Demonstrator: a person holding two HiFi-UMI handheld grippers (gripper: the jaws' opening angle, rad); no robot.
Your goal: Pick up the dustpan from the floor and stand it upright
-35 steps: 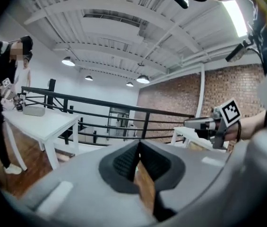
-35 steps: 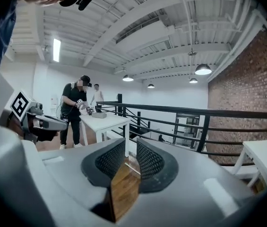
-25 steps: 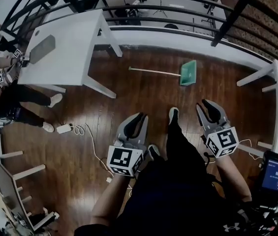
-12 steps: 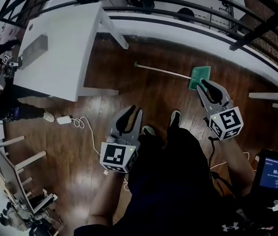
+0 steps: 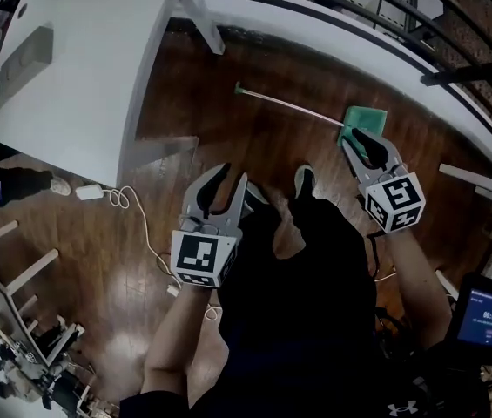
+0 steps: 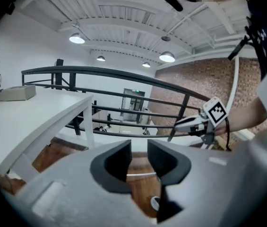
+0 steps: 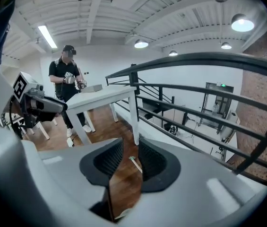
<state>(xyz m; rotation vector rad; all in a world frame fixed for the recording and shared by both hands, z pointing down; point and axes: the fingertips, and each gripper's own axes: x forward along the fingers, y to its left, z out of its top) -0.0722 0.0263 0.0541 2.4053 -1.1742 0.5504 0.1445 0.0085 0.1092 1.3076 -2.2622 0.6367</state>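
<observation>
A loft-style mezzanine workspace, like a studio. Ahead of the left gripper (image 6: 139, 149) a dark metal railing (image 6: 124, 74) edges the wood flooring (image 5: 254, 138). A white table (image 6: 29, 112) stands to its left, a brick wall (image 6: 194, 84) to its right, and ceiling lamps (image 6: 167, 56) hang overhead.

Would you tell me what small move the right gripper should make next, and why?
Probably lower the right gripper onto the green long-handled dustpan, which lies flat on the wooden floor; the gripper's jaws have just been opening, with nothing between them.
</observation>
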